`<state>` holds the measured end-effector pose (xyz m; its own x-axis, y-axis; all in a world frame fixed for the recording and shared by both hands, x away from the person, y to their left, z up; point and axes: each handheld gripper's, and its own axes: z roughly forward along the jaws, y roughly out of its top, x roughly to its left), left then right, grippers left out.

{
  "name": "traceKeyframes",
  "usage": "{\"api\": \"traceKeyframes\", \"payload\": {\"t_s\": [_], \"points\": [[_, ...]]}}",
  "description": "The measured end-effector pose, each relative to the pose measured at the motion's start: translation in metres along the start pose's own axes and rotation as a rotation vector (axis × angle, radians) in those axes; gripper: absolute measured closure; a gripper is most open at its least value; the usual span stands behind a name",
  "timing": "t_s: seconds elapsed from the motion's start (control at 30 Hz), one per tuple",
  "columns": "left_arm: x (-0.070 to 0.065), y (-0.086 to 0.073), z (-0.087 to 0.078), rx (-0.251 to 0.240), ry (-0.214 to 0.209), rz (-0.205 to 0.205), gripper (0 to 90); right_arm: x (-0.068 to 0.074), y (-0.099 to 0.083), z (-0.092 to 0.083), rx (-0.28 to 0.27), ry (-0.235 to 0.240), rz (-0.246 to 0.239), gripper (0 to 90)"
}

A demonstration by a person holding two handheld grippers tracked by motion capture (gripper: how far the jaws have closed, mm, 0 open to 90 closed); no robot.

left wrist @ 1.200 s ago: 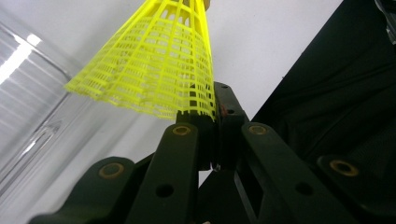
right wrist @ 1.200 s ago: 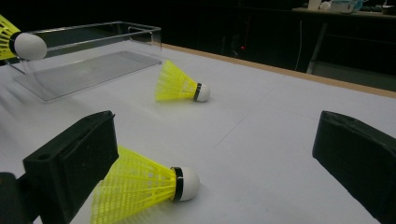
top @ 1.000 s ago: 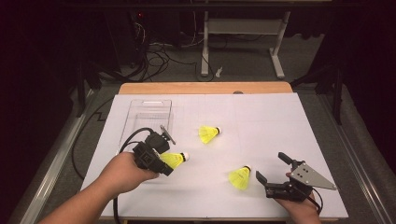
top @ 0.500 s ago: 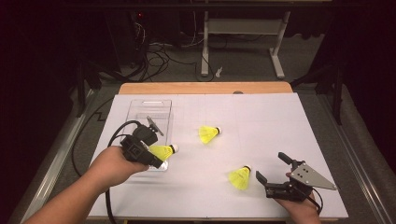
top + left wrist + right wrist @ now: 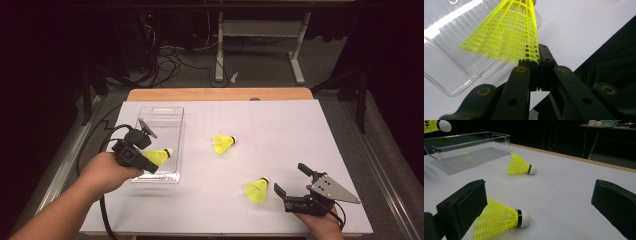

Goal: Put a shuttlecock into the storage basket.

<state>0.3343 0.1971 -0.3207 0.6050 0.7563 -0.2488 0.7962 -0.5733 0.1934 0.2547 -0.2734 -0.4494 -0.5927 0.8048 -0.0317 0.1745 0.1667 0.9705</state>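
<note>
A wooden table (image 5: 220, 94) carries a white sheet (image 5: 280, 130) that covers nearly all of its top. On the left part of the sheet stands a clear bin (image 5: 170, 114), long and shallow, its long side running near to far; the left gripper view looks down on its ribbed floor (image 5: 446, 32), and the right gripper view shows it at far left (image 5: 474, 147).

The left gripper (image 5: 150, 159) hangs above the near end of the bin, held in the person's left hand (image 5: 106, 171). Its jaws are clamped tight on the skirt edge of a yellow shuttle (image 5: 157, 156), pinching the mesh (image 5: 509, 35) between the pads, with the white cork pointing right and far, over the bin. Its cork also shows at the top left of the right gripper view (image 5: 444, 125).

The right gripper (image 5: 292, 181) sits at the near right of the sheet with its jaws spread wide and nothing between the pads. Just left of it lies a near shuttle (image 5: 256, 190) on its side, cork toward the far right; in the right gripper view it lies beside the left jaw (image 5: 504, 218). A mid shuttle (image 5: 223, 143) lies on its side near the sheet's centre, right of the bin, cork pointing right (image 5: 520, 166).
</note>
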Motion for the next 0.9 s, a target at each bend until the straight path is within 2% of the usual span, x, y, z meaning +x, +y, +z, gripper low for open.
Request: {"api": "traceKeyframes", "payload": {"t_s": [0.3, 0.9], "points": [[0.016, -0.006, -0.002, 0.005, 0.012, -0.043, 88.5, 0.000, 0.000, 0.000, 0.003, 0.001, -0.003, 0.8], [0.032, -0.009, -0.004, 0.005, 0.026, -0.099, 88.5, -0.001, 0.000, 0.000, 0.004, 0.001, -0.003, 0.7]]}}
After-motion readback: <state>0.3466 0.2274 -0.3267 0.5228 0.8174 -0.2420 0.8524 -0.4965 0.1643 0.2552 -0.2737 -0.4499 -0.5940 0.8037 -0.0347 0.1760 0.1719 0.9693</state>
